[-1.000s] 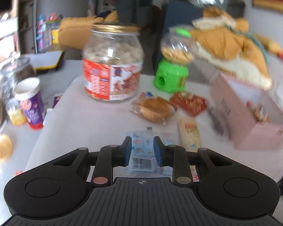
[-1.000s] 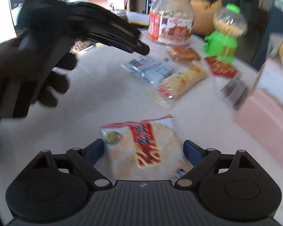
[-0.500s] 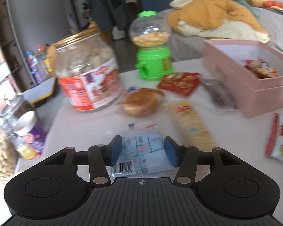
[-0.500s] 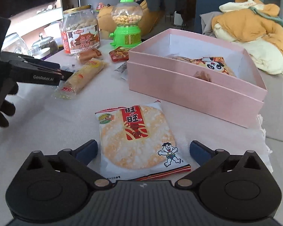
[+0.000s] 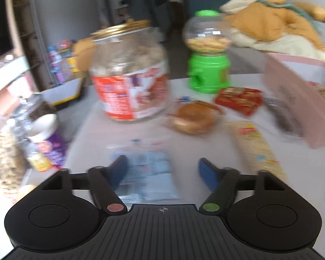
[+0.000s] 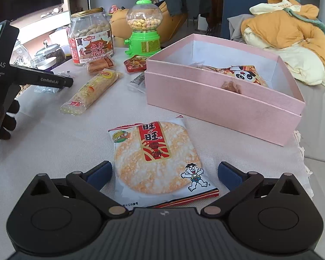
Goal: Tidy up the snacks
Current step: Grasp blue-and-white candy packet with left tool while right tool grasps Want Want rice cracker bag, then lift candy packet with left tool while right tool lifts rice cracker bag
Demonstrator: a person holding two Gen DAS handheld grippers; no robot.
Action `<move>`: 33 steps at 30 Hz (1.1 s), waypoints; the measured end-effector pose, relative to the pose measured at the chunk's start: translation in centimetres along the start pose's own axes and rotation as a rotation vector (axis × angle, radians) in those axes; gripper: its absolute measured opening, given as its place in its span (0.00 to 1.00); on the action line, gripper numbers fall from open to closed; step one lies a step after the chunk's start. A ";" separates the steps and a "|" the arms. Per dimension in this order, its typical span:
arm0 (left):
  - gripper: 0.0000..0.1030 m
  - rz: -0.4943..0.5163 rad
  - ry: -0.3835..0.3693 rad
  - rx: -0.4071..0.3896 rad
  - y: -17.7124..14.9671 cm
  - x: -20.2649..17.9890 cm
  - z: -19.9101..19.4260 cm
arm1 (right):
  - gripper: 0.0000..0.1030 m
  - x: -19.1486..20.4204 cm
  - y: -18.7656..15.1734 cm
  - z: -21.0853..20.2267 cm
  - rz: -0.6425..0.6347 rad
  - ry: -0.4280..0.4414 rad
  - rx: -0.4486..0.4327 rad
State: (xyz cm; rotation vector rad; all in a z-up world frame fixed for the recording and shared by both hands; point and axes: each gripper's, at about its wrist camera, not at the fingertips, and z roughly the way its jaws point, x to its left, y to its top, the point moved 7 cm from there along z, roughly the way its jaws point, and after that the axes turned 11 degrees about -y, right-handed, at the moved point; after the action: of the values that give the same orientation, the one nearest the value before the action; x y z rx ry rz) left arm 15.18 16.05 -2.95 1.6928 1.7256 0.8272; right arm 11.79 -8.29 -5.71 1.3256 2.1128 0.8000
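Jaws on both grippers stand wide apart and grip nothing. Those of the left gripper (image 5: 162, 169) have just been opening: a second ago they pinched the clear bag of pale blue squares (image 5: 148, 174), which now lies loose on the counter (image 6: 54, 143) between them, nearer the 9 o'clock pad. The right gripper (image 6: 164, 172) also spread its jaws within that second, and they frame the rice cracker packet (image 6: 157, 162) without touching it. That right view has swung: a second back the left gripper filled its 10 o'clock corner and the box was only an edge; now the whole pink box (image 6: 223, 106) sits at 1 o'clock.

The rice cracker packet is glossy film, roughly square, showing 1 round pale-orange disc, with a red banner and a cartoon child. Its long axis runs from 11 o'clock to 5 o'clock, the crimped red-striped top edge pointing away towards 11.

The box is matte pink card, rectangular, open-topped, with a panda-printed packet (image 6: 242, 74) inside. At 11 o'clock a long yellow wafer packet (image 6: 91, 91) lies on the pale woven cloth, its far end towards 1 o'clock. Behind it stand 1 round glass jar (image 6: 91, 38) with a gold lid and 1 green plastic candy dispenser (image 6: 144, 32) with a clear globe.
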 end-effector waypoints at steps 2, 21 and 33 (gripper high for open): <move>0.84 0.017 -0.048 -0.010 -0.2 -0.8 -0.4 | 1.00 0.0 0.0 0.0 0.003 -0.003 0.000; 0.79 -0.163 0.017 0.042 0.1 3.8 1.6 | 1.00 0.0 0.0 0.0 0.008 -0.009 -0.001; 0.63 -0.125 -0.163 0.026 -3.9 -0.9 -4.8 | 1.00 -0.1 0.1 0.0 0.005 -0.008 0.007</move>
State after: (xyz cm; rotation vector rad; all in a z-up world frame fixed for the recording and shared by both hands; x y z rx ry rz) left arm 9.04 15.01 -2.92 1.6037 1.7168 0.5960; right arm 11.88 -8.32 -5.68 1.3362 2.1089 0.7894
